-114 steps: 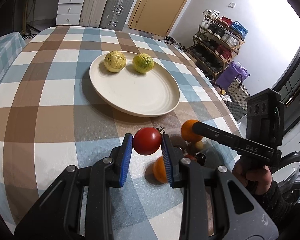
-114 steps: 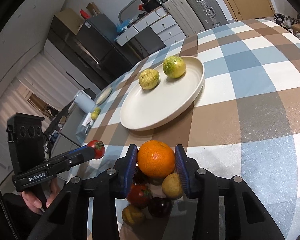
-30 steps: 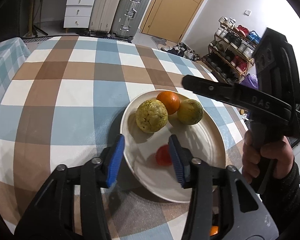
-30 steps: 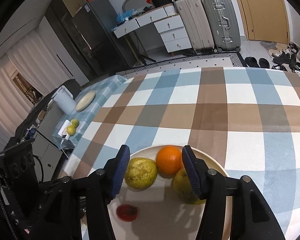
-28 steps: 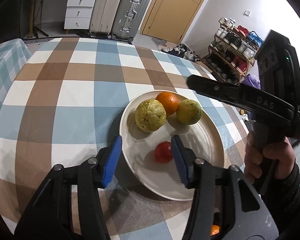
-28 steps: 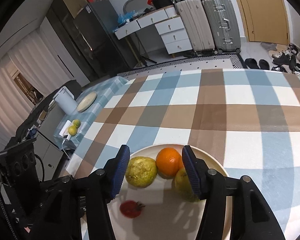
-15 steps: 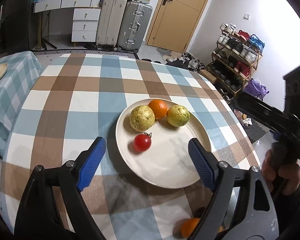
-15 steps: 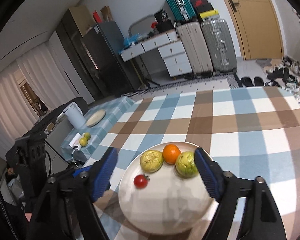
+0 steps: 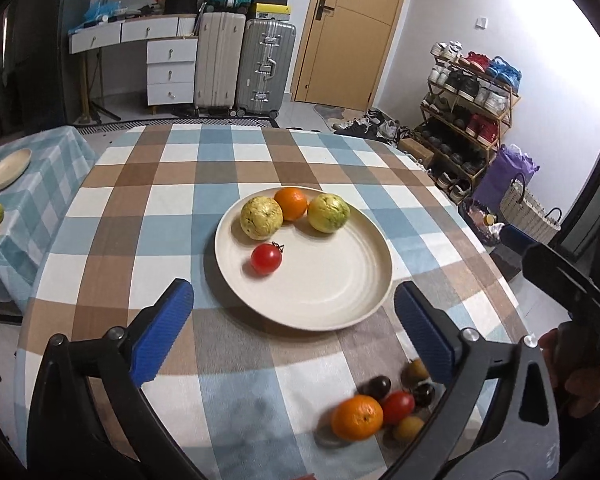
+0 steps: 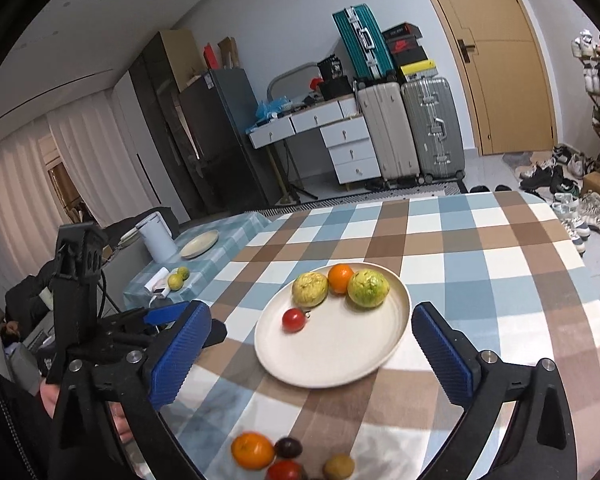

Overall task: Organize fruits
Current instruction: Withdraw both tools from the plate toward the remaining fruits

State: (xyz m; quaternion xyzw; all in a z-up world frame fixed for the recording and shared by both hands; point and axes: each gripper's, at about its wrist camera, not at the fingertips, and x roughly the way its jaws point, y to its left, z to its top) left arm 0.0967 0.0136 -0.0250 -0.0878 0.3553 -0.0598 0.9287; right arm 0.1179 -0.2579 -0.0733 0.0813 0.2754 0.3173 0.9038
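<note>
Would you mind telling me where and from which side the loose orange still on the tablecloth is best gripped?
Grip the orange across its widest middle, coming from above and its open left side. It is round, so pads slip off-centre, and a tomato crowds its right.

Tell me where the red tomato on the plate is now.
In the left wrist view the red tomato lies on the left part of the plate, just in front of the bumpy yellow fruit, apart from it.

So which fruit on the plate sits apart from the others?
The tomato: small, red and alone, while the orange and two yellow-green fruits cluster at the plate's far edge.
</note>
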